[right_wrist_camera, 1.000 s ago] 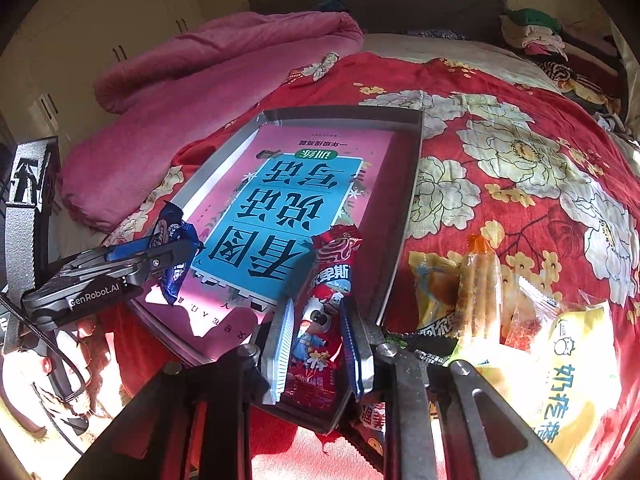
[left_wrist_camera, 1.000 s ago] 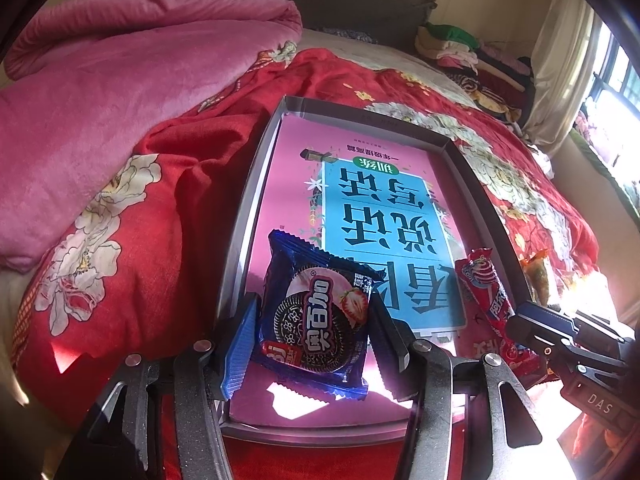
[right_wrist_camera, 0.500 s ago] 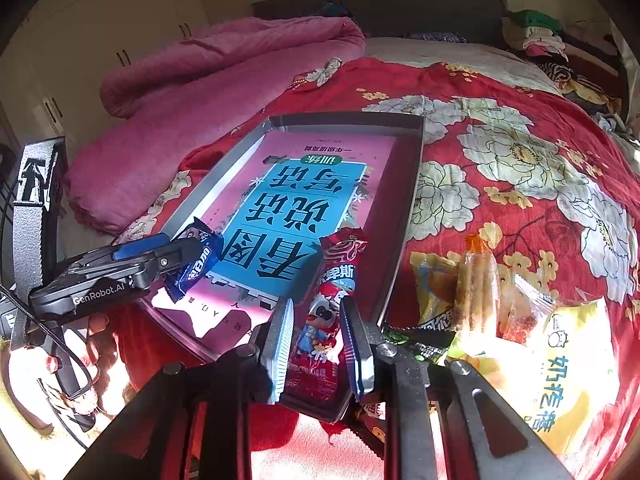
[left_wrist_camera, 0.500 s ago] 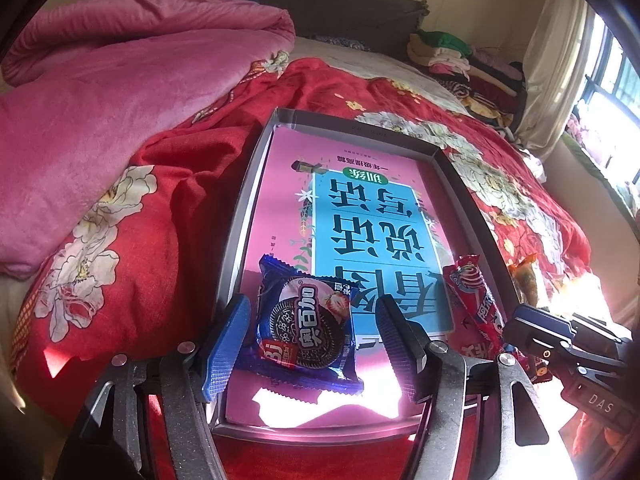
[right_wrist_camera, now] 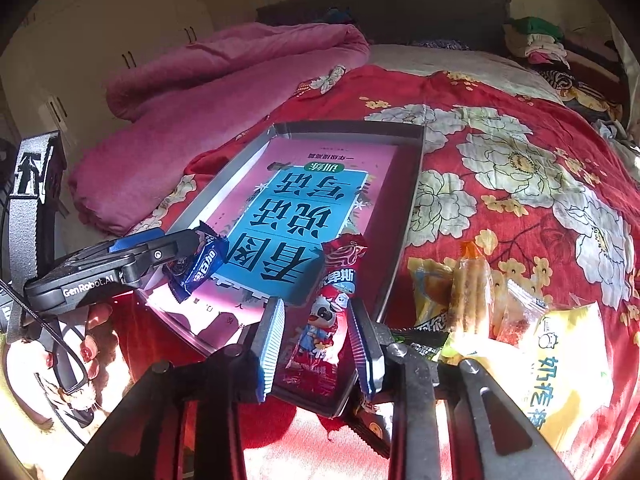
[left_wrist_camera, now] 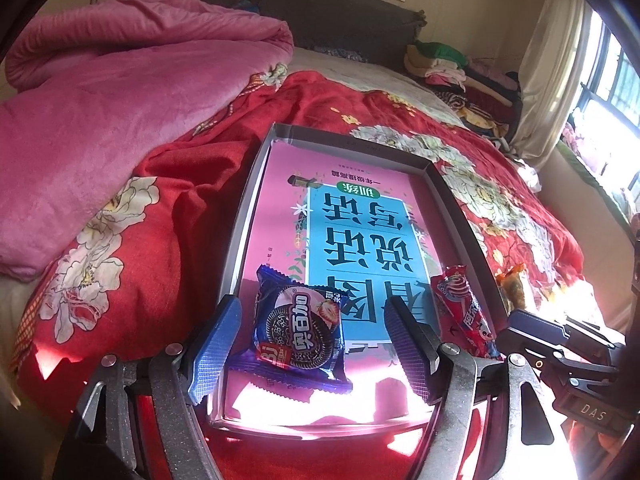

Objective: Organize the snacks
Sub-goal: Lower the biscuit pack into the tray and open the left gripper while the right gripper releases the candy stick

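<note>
1. The left gripper's (left_wrist_camera: 308,346) fingers (left_wrist_camera: 214,346) have just been spreading and stand wide of the blue cookie packet (left_wrist_camera: 298,334), which lies between them at the near end of the tray (left_wrist_camera: 452,204), on the pink book (left_wrist_camera: 352,216).
2. The right gripper's (right_wrist_camera: 316,346) fingers (right_wrist_camera: 272,338) have also been parting; gaps show beside the red stick packet (right_wrist_camera: 330,312), which lies over the tray's near right rim.
3. Risk, I judge: the red packet overhangs, so a pad brushing it on withdrawal could tip it out onto the bed (right_wrist_camera: 520,168).
4. Only the right view shows the unsorted snack pile (right_wrist_camera: 512,320) right of the tray.
</note>
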Tool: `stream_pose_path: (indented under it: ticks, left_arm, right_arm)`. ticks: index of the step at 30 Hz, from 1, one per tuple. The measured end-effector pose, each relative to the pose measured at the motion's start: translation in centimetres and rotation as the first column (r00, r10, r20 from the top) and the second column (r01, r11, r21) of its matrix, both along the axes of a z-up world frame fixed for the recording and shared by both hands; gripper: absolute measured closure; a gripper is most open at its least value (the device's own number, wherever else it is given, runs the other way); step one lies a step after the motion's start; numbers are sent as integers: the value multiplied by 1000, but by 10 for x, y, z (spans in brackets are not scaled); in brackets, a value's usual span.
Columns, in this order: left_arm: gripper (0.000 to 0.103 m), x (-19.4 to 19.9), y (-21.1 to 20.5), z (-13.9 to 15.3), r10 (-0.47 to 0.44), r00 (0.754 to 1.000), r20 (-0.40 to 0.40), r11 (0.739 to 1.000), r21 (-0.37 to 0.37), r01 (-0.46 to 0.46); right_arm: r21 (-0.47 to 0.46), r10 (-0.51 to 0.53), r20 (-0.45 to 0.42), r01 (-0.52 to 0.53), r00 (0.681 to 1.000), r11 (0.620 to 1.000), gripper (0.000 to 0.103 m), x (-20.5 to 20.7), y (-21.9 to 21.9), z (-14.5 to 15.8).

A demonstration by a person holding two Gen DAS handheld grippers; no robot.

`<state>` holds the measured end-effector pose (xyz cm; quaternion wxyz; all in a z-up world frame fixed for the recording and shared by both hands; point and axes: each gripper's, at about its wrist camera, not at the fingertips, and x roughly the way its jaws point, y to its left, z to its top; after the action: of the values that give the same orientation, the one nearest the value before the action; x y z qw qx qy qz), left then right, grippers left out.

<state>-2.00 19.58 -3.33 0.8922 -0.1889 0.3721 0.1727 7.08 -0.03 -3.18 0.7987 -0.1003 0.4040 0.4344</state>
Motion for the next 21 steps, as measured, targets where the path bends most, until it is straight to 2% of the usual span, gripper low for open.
stream_pose_path:
  ticks: [12, 17, 21]
  left_arm:
    - [25, -1, -17, 9, -35, 999, -8, 999, -2, 35]
    - [25, -1, -22, 12, -55, 998, -9, 997, -46, 54]
    - [25, -1, -29, 16, -69, 998, -8, 997, -41, 68]
  right_arm:
    - [14, 4, 39, -4, 999, 1000, 60, -8, -13, 8]
    - [24, -6, 54, 5, 999, 1000, 57, -9, -18, 13]
    - [35, -14, 61, 12, 998, 999, 54, -9, -22, 18]
